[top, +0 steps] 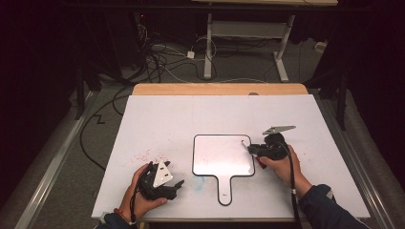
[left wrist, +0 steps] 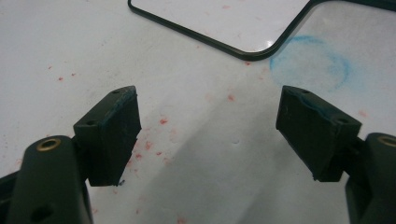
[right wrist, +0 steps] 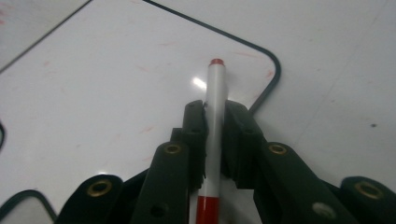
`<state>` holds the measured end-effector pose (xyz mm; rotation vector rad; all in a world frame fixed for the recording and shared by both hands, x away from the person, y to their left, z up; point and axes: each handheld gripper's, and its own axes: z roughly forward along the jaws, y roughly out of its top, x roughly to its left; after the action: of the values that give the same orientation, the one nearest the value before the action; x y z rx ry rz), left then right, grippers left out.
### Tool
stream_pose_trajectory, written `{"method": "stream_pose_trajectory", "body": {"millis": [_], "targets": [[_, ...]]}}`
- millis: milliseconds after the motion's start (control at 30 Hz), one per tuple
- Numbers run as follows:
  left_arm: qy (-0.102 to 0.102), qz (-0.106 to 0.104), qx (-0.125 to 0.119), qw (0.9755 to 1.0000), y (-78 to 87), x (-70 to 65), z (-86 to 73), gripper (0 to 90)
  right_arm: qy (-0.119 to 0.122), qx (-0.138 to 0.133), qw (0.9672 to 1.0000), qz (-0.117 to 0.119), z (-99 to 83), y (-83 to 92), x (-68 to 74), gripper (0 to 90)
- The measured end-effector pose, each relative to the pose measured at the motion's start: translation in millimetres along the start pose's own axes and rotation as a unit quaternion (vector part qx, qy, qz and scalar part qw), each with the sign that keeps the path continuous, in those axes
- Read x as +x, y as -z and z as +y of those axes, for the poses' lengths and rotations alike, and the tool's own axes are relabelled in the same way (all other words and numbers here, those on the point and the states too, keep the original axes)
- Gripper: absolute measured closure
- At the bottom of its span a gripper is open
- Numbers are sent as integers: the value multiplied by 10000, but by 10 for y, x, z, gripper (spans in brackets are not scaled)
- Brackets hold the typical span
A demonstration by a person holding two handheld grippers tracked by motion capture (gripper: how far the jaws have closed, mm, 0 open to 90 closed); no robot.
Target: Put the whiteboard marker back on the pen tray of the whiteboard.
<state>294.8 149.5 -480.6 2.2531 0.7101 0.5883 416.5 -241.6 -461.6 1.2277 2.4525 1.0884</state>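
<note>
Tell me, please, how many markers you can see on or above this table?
1: a red-tipped marker clamped in the right gripper, its tip over the small whiteboard.

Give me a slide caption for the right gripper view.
Right gripper clamps a red-tipped marker above the small whiteboard.

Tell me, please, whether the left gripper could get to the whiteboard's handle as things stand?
Probably yes: the left gripper is open and holds nothing, and the bare table between it and the whiteboard's handle leaves the way free.
</note>
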Motion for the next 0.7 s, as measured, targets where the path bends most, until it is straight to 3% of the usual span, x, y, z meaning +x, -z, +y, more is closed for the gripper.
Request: {"method": "stream_pose_trajectory", "body": {"millis": [100, 233, 433, 700], "targets": [[4, 4, 4, 10000, -2, 0, 3, 212, 324, 4, 9990, -293, 22, -9, 35, 736], [-25, -3, 18, 10000, -3, -8, 9, 212, 671, 70, 9954, -678, 12, -25, 62, 677], [-42, -3, 12, 10000, 5, -8, 9, 212, 483, -27, 9968, -639, -9, 3, 3, 635], [-73, 1, 7, 10000, 7, -7, 14, 212, 510, -75, 9964, -671, -15, 12, 1, 601]]}}
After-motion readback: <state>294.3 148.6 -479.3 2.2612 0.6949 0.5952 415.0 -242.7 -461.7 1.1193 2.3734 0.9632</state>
